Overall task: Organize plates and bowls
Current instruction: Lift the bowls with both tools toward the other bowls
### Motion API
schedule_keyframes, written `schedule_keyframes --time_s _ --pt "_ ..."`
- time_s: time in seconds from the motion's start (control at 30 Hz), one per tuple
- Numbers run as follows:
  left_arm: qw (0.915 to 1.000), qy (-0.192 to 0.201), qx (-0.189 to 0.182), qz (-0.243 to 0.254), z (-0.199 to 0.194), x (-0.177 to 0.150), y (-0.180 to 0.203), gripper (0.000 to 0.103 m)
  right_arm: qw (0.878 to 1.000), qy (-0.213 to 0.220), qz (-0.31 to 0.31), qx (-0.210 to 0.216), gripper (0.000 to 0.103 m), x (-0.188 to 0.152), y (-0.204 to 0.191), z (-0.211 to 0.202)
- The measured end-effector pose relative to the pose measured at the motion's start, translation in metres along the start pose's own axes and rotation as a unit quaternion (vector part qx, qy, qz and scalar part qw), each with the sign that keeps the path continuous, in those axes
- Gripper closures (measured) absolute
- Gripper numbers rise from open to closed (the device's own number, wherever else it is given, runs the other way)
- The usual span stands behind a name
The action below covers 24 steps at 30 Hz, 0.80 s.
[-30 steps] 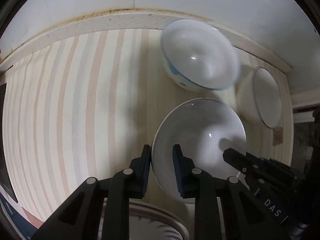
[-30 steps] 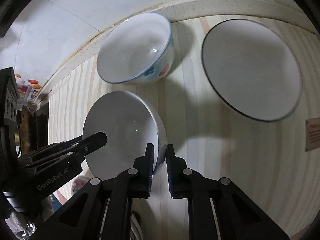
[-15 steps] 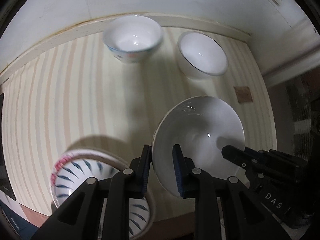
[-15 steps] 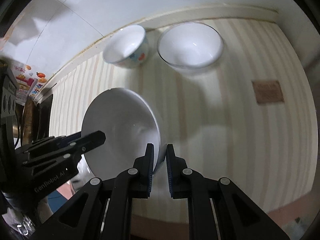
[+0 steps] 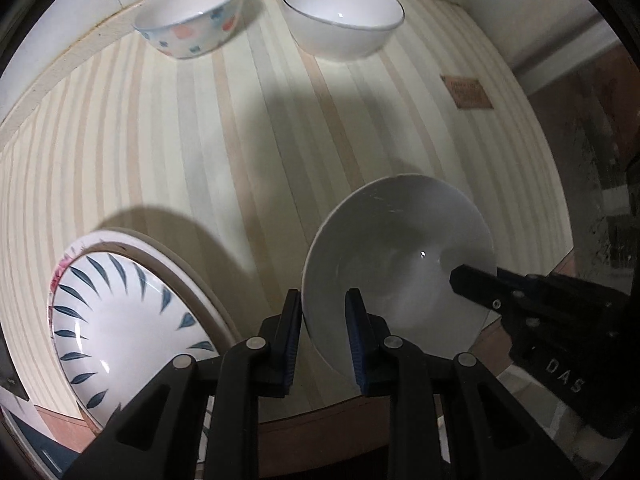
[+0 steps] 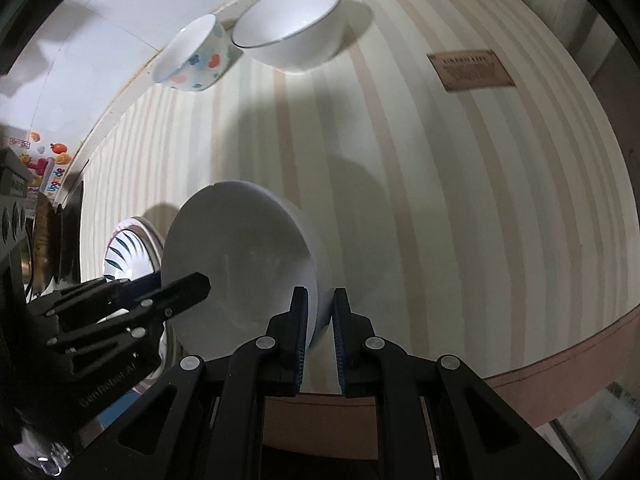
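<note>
Where both grippers clamp: white bowl's (image 5: 396, 256) rim.

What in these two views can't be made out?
- Brown label: print too small, both views.
- Leaf plate: lower edge hidden by left gripper; in the right view, behind the held bowl.
- What lies under the leaf plate: only a rim shows.

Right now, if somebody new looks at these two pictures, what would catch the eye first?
First, the plain white bowl held in the air over the striped tablecloth, with the left gripper and the right gripper each clamped on its rim from opposite sides. Next, the blue-leaf patterned plate at the table's near edge, and far back by the wall the flowered bowl beside a white bowl with a dark rim.
</note>
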State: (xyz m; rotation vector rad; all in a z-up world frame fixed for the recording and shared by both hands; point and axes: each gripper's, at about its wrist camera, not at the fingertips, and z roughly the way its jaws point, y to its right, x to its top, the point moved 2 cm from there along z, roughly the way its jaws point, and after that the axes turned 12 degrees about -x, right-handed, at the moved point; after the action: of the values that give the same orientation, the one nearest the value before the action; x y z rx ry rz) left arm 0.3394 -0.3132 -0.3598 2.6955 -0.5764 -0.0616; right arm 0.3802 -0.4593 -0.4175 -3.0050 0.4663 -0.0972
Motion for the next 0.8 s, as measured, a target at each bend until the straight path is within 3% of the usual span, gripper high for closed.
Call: schedule_keyframes --time_s 0.33,0.5,0.6,0.67,0.7,0.73,0.8 --pt "0.9996 -0.023 0.014 0.005 0.019 -0.002 0.010 0.083 1.000 -0.021 0.004 0.007 0.089 -0.006 0.004 0.024" --pt "0.9999 0.006 0.007 0.004 -0.026 0.012 0.012 0.082 0.999 -0.037 0.007 0.024 0.089 0.001 0.017 0.010" --pt "0.9990 0.045 0.000 -0.002 -0.062 0.044 0.010 0.075 0.999 -0.013 0.015 0.032 0.085 0.014 0.032 -0.021" --pt "0.9978 0.065 -0.006 -0.010 -0.072 0.073 0.005 0.068 0.999 0.012 0.019 0.033 0.073 0.032 0.038 -0.040" --pt "0.9971 0.074 -0.004 -0.018 -0.072 0.094 0.001 0.068 0.999 0.025 0.023 0.036 0.062 0.049 0.042 -0.049" --pt "0.9967 0.077 -0.006 -0.026 -0.070 0.110 -0.003 0.068 0.998 0.036 0.026 0.039 0.058 0.061 0.044 -0.054" --pt "0.9959 0.076 -0.018 -0.045 -0.061 0.144 -0.011 0.068 0.997 0.067 0.036 0.034 0.058 0.101 0.047 -0.057"
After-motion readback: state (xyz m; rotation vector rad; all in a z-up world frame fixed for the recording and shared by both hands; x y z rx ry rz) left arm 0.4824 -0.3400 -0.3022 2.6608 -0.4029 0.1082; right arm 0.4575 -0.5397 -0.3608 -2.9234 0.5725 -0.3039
